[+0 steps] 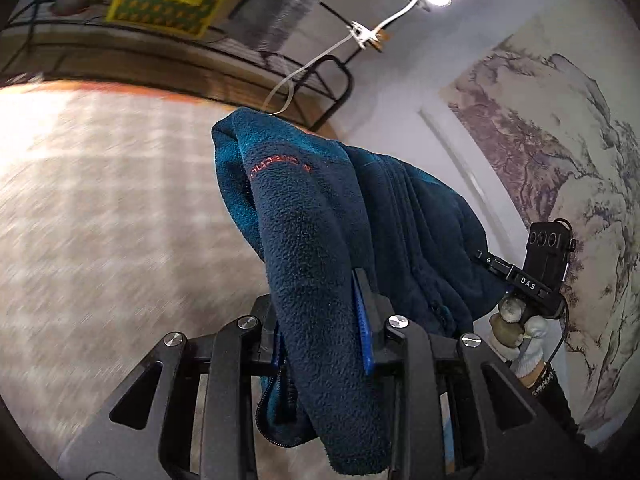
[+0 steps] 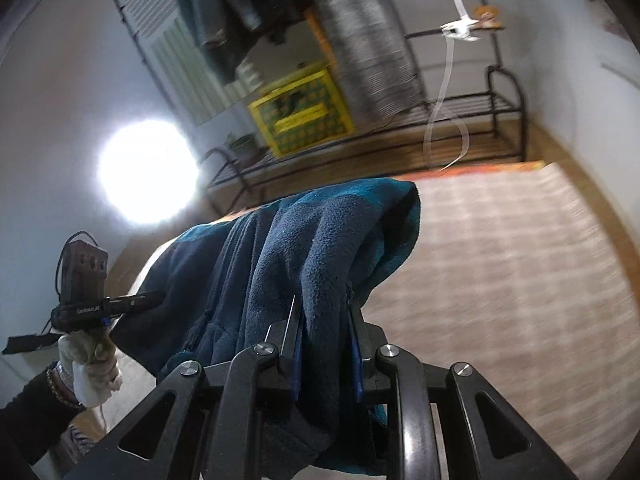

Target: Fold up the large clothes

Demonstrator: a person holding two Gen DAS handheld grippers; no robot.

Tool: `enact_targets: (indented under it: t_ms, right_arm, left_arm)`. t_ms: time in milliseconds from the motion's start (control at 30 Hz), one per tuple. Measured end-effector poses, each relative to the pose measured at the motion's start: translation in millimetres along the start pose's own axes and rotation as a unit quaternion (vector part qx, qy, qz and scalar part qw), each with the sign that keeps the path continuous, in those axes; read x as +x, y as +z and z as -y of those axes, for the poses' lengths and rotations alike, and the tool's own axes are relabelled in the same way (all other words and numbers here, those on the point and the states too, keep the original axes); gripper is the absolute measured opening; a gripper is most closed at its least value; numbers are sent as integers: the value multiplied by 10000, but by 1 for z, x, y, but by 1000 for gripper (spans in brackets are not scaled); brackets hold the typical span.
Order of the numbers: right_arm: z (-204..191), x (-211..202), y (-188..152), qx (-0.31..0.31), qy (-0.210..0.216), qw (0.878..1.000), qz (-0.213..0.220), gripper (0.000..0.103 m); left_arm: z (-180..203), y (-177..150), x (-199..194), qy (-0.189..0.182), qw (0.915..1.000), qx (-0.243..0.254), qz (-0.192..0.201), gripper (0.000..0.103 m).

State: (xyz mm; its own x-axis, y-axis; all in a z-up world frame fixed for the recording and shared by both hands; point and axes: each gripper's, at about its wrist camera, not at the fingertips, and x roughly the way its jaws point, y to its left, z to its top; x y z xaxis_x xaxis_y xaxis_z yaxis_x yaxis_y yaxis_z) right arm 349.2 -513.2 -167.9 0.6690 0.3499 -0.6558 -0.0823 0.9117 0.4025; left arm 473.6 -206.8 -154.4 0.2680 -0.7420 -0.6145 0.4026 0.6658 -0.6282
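Left gripper [image 1: 320, 320] and right gripper [image 2: 324, 336], each hand-held, each with its jaws drawn in to a narrow gap and clamped on a thick bunch of the same garment, a dark blue fleece jacket [image 1: 312, 216] with teal panels. In the left wrist view the fleece passes between the blue-lined pads and drapes over both sides of the fingers; a zip edge hangs below at near left. In the right wrist view the cloth [image 2: 320, 232] is likewise pinched between the pads and mounds up over them. The jacket hangs in the air between the two tools, above the pale checked mat [image 1: 100, 200], and appears not to touch the mat. The right hand [image 1: 516, 328], gloved, shows at the right of the left view, with the fabric running across to it; the left hand [image 2: 92, 356] shows at the left of the right view. Judged handling: soft, limp, bulky, moderately light, not fragile; pile gives good friction, so slip is unlikely, but layers bunch. Best held at seams, hem or shoulder edges, not mid-panel. Long axis: roughly left to right between the grippers, sagging between them; which end is collar cannot be told.
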Motion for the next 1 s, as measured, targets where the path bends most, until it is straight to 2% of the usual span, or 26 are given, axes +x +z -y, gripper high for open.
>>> enact_targets:
  t_ms: [367, 633, 800, 900, 1000]
  right_arm:
    - [101, -3, 73, -85, -957, 9945, 421, 17]
    - [176, 22, 99, 51, -1411, 9880, 628, 17]
    - [217, 55, 89, 143, -1684, 9847, 429, 17]
    - [236, 64, 82, 311, -1762, 9830, 403, 18]
    - [246, 78, 75, 245, -2053, 9782, 185, 19]
  left_arm:
    - [53, 81, 151, -201, 9992, 342, 56, 26]
    - [59, 99, 244, -124, 9986, 498, -120, 26]
    - [52, 100, 265, 14, 9985, 528, -124, 26]
    - [51, 98, 270, 279, 9962, 801, -213, 26]
    - [46, 94, 277, 473, 9942, 911, -315, 27]
